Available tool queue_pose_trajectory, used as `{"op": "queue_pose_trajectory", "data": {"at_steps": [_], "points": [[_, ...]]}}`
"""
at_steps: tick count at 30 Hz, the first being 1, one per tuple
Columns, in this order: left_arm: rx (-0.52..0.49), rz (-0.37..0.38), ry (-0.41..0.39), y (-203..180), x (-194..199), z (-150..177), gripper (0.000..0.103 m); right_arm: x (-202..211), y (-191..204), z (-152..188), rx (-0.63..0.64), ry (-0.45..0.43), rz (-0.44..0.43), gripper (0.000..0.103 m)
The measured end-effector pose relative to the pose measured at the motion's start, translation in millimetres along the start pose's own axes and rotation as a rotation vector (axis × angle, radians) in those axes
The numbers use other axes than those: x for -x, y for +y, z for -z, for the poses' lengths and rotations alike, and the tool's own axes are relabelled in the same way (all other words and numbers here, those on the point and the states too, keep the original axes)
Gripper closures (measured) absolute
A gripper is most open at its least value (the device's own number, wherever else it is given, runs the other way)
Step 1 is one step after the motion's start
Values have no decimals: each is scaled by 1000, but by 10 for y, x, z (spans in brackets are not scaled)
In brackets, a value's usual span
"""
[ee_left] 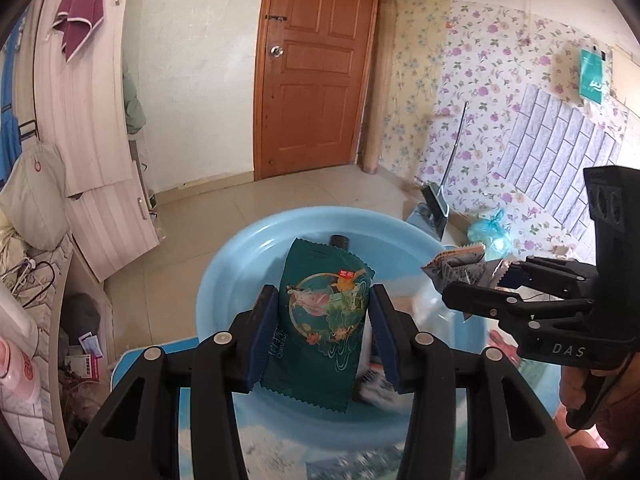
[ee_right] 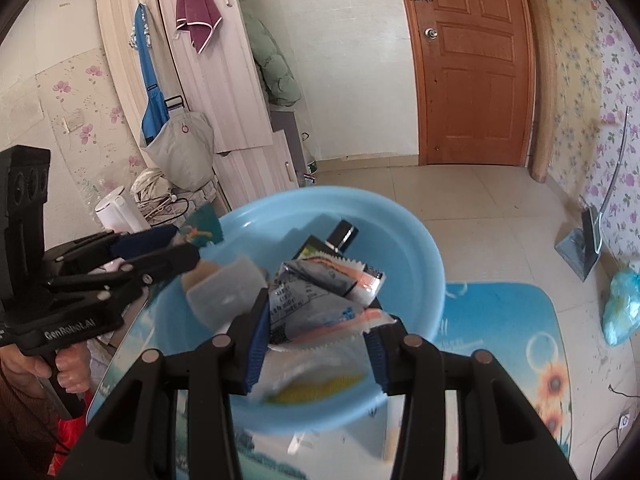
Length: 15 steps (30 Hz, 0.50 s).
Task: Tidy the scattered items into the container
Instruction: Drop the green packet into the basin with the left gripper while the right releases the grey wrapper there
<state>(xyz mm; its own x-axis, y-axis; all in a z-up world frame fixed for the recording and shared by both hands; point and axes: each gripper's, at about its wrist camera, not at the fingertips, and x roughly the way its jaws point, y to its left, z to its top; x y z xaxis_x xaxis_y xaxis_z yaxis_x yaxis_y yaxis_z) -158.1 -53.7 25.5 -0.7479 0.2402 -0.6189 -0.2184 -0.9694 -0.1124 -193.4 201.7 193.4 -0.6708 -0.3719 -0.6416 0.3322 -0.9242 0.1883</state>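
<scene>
The left gripper (ee_left: 322,330) has its blue-padded fingers (ee_left: 262,336) clenched on a dark green snack packet (ee_left: 326,320) printed with a painted figure and flowers. The packet stands nearly upright between the pads, its crimped top edge rising past the fingertips and its lower edge hanging below them. Beyond and beneath the fingers lies the light blue plastic basin (ee_left: 236,264), so the packet is held over the basin's inside. A small black object (ee_left: 340,241) shows past the packet's top near the basin's far wall.

The right gripper (ee_right: 316,330) is likewise closed on something: a crumpled grey and orange wrapper (ee_right: 320,300), pinched between its pads, with a clear packet showing a yellow patch (ee_right: 316,384) hanging blurred just below the fingers. I cannot tell whether that clear packet is also gripped. Ahead of these fingers, inside the basin (ee_right: 416,248), lie a black rectangular item (ee_right: 344,234) and a pale grey blurred piece (ee_right: 224,292) toward the left fingertip side.

The basin sits on a table (ee_right: 508,320) covered with a blue printed mat showing sunflowers. A hand (ee_right: 68,368) grips the left gripper's handle in the right wrist view. Beyond the fingers stand a brown wooden door (ee_left: 316,64) and floral wallpaper (ee_left: 480,92).
</scene>
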Motion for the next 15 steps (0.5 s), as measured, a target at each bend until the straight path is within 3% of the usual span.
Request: {"op": "queue_pose_trajectory", "data": {"at_steps": [5, 9, 11, 15], "points": [[-7, -18, 65, 81, -309, 3, 56, -219, 30, -42, 3, 20, 5, 59], [-1, 15, 60, 69, -341, 38, 50, -259, 64, -50, 20, 18, 9, 57], [-3, 6, 61, 56, -340, 58, 43, -258, 78, -51, 21, 19, 11, 57], [1, 9, 57, 36, -288, 102, 39, -229, 130, -29, 41, 24, 3, 57]]}}
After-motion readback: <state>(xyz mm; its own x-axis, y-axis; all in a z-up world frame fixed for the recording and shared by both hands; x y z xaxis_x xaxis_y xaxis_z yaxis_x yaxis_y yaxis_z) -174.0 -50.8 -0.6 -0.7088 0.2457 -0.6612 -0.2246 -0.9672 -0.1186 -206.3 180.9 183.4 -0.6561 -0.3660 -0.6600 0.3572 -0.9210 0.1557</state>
